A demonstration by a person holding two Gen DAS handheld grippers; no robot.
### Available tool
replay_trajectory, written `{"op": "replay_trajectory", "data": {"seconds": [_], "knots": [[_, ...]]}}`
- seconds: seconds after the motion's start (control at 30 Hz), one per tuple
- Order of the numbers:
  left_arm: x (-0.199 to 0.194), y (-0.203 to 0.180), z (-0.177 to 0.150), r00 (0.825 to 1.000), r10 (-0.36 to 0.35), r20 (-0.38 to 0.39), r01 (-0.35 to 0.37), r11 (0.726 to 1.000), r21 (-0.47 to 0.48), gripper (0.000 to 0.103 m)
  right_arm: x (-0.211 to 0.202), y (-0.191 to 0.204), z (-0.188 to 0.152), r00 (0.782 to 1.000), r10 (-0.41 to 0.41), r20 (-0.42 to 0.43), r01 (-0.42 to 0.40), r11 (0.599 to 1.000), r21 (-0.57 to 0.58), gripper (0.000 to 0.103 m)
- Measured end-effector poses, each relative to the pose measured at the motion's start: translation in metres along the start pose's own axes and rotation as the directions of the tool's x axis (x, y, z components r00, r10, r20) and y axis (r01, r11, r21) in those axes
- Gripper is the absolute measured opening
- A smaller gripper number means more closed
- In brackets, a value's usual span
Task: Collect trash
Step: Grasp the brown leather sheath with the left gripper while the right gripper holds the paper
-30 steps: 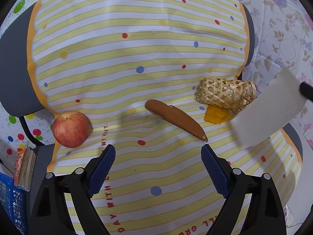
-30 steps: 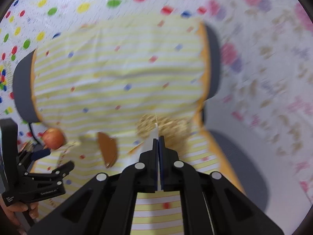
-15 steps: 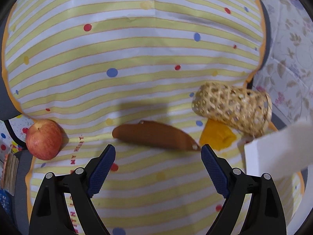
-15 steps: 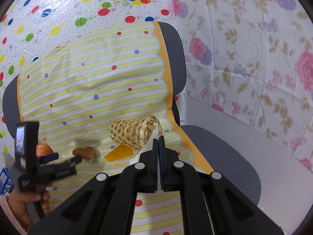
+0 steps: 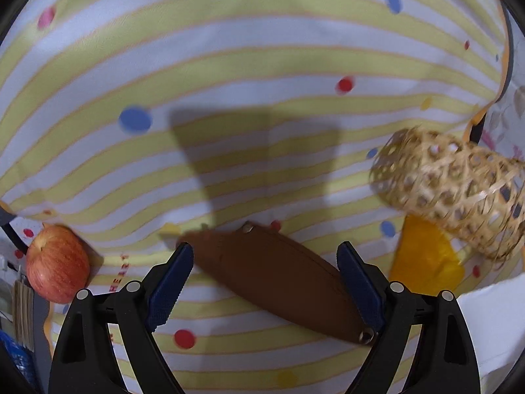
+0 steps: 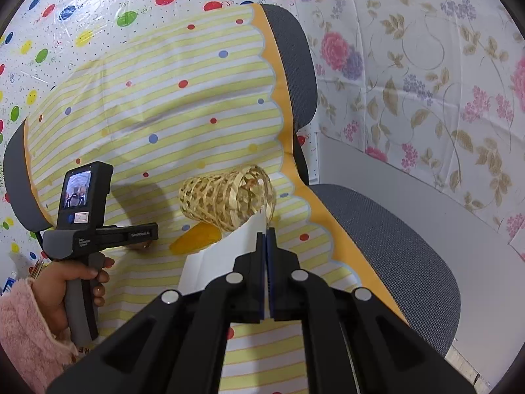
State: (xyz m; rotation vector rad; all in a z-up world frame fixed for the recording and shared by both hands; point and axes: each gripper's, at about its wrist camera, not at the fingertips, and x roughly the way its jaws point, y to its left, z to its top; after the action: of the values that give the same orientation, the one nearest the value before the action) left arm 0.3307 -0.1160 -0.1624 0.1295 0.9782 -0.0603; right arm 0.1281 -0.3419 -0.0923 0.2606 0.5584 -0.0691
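Fingers (image 5: 170, 282) wide, straddling brown pouch (image 5: 279, 279) | cloth (image 5: 229, 65) print: "HEART"

Between left gripper (image 5: 264, 275) fingers: brown pouch (image 5: 279, 279) fills the gap
Left of it: apple (image 5: 57, 264) near the cloth (image 5: 229, 65) edge
Right side: woven basket (image 5: 452, 190) over the orange scrap (image 5: 423, 259); white paper bag (image 6: 223, 249) crowds in
Beyond pouch: bare striped cloth
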Motion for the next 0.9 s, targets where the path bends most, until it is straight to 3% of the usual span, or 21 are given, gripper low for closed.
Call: {"op": "replay_trajectory", "data": {"seconds": [0.1,0.17,0.23,0.43,0.47,0.5,0.57,0.67,0.8,0.9], "knots": [[-0.003,0.022,-0.013,0.998,-0.049,-0.032,0.047,0.997,-0.06,0.085,-0.002,0.002,-0.001,1.0,0.014,-0.005,-0.014,1.0,-0.003,0.002],[-0.009,0.037,-0.022,0.992,-0.119,-0.029,0.116,0.989,-0.097,0.07,-0.005,0.005,-0.003,1.0,0.022,-0.007,-0.022,1.0,-0.008,0.002],[-0.011,0.045,-0.027,0.989,-0.144,-0.025,0.141,0.983,-0.115,0.067,-0.007,0.008,-0.005,1.0,0.024,-0.012,-0.024,1.0,-0.016,0.002],[-0.03,0.04,-0.04,0.987,-0.162,-0.013,0.162,0.986,-0.027,0.055,-0.015,0.013,-0.009,0.999,0.026,-0.028,-0.027,0.999,-0.018,0.002],[-0.035,0.037,-0.043,0.984,-0.176,-0.01,0.176,0.984,-0.001,0.046,-0.018,0.014,-0.009,0.999,0.024,-0.027,-0.025,1.0,-0.019,0.002],[-0.043,0.033,-0.049,0.982,-0.188,0.002,0.188,0.981,0.046,0.022,-0.021,0.014,-0.009,0.999,0.021,-0.026,-0.022,1.0,-0.019,0.002],[-0.055,0.026,-0.06,0.97,-0.242,-0.016,0.242,0.964,0.107,0.006,-0.028,0.015,-0.01,1.0,0.01,-0.022,-0.011,1.0,-0.023,0.002],[-0.075,0.019,-0.084,0.957,-0.288,-0.012,0.286,0.943,0.169,0.001,-0.037,0.014,-0.014,1.0,-0.007,-0.022,0.007,0.999,-0.036,0.002],[-0.098,0.02,-0.115,0.932,-0.361,-0.022,0.358,0.914,0.192,0.0,-0.047,0.011,-0.024,0.999,-0.018,-0.043,0.017,0.999,-0.029,0.002],[-0.107,0.028,-0.129,0.923,-0.384,-0.032,0.382,0.9,0.21,0.0,-0.058,0.01,-0.035,0.998,-0.02,-0.056,0.019,0.999,-0.03,0.002]]}}
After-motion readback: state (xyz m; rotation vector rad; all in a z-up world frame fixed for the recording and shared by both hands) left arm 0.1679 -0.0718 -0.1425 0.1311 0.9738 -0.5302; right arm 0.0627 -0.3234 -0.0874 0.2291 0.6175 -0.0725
